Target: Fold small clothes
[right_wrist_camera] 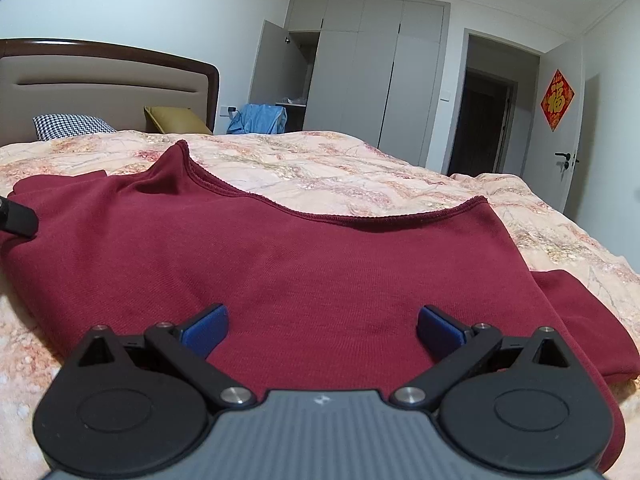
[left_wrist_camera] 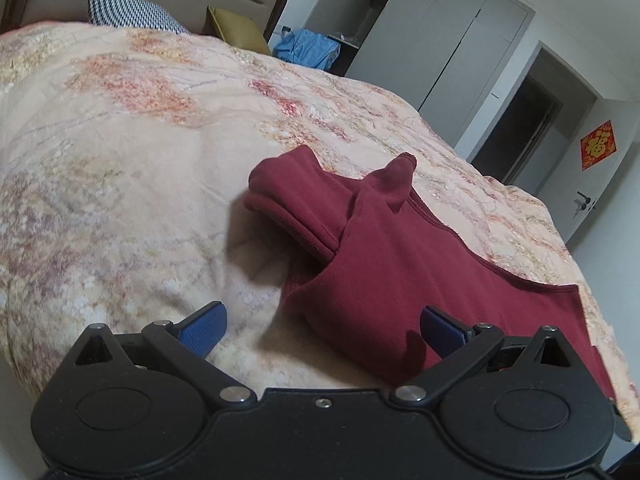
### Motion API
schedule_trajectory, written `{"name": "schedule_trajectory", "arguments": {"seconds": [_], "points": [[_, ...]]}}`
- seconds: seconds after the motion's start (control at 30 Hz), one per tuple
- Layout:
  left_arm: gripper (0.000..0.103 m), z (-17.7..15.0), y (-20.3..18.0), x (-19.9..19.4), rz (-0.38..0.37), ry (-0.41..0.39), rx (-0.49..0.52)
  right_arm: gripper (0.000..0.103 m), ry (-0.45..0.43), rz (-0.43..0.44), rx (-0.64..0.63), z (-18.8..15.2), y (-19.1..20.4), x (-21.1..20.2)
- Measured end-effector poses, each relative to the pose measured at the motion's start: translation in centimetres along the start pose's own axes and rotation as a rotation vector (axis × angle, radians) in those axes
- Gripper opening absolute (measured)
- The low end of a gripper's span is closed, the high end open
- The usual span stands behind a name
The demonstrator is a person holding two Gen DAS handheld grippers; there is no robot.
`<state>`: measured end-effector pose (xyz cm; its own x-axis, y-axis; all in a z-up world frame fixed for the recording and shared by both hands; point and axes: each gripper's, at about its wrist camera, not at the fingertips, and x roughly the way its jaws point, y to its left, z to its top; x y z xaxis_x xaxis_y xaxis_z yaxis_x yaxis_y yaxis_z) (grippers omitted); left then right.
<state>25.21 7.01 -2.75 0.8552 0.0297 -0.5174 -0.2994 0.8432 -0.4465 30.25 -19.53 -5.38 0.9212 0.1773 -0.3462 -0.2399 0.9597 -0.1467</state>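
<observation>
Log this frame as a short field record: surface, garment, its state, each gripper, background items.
surface: bed with floral quilt
garment: dark red top, lying on the quilt
state: mostly flat; one sleeve bunched up at the side
left gripper: open, at the garment's edge, holding nothing
right gripper: open, over the garment, holding nothing
background: checked pillow, yellow cushion, wardrobe with one door open

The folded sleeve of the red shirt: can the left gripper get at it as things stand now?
Probably yes. The left gripper is open, and only bare bedspread and flat red shirt lie between it and the folded sleeve. Nothing blocks the way.
</observation>
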Motion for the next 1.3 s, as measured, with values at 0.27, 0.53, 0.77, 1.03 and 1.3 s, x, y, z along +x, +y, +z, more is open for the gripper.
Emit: {"name": "schedule_trajectory", "arguments": {"seconds": [0.27,0.53,0.77,1.03,1.3], "points": [[0.102,0.8,-1.0,1.0,-0.113,0.045,-0.079,0.103,-0.004,0.003,0.004,-0.1,-0.1,0.0],[0.102,1.5,-1.0,3.3,-0.078,0.037,-0.181,0.103,-0.005,0.006,0.005,-0.1,-0.2,0.0],[0.102,1.5,-1.2,3.4,-0.068,0.039,-0.155,0.103,-0.005,0.006,0.005,-0.1,-0.2,-0.1],[0.102,1.6,-0.9,3.4,-0.074,0.046,-0.176,0.103,-0.005,0.006,0.006,-0.1,-0.2,-0.1],[0.097,1.5,-0.3,3.0,-0.083,0.010,-0.222,0.103,-0.005,0.006,0.006,-0.1,-0.2,-0.1]]}}
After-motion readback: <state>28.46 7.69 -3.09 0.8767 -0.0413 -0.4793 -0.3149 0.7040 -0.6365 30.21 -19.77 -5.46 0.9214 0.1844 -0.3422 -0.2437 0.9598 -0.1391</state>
